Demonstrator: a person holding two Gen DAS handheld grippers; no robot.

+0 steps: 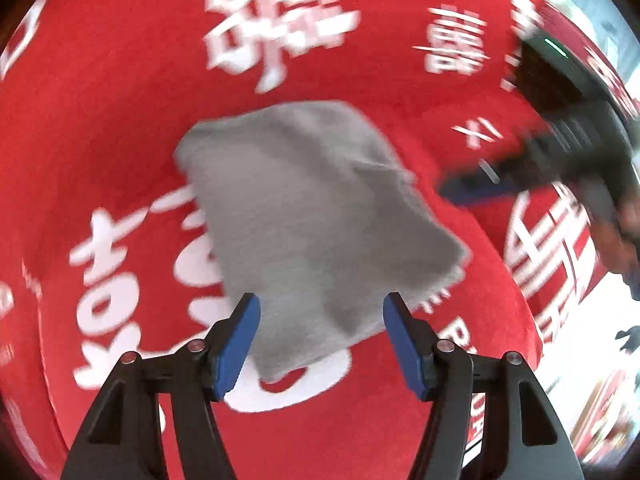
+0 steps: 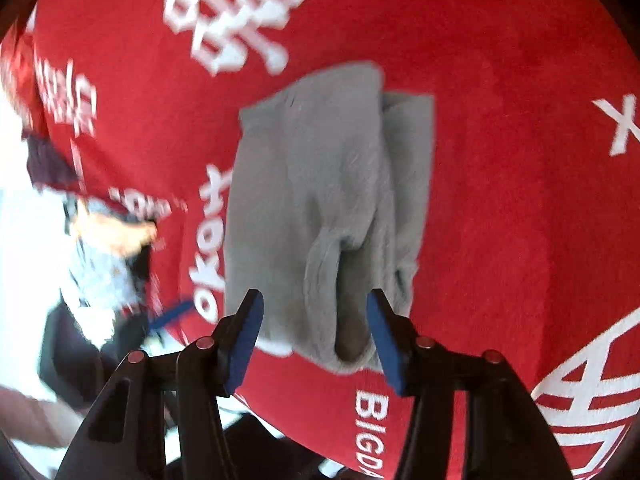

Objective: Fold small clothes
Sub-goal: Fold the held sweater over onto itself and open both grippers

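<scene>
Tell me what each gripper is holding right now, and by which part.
Nothing is held. The left gripper and the right gripper both stand open above the grey folded cloth, which lies free on the red printed tablecloth.

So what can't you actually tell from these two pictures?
- What garment the grey cloth is: bunched and motion-blurred in both views.
- White lettering on the red cloth: smeared by blur, partly under the garment, cut by the fisheye edges.
- Right gripper in the left view: blurred, fingers unreadable.
- Room beyond the table: overexposed.
</scene>
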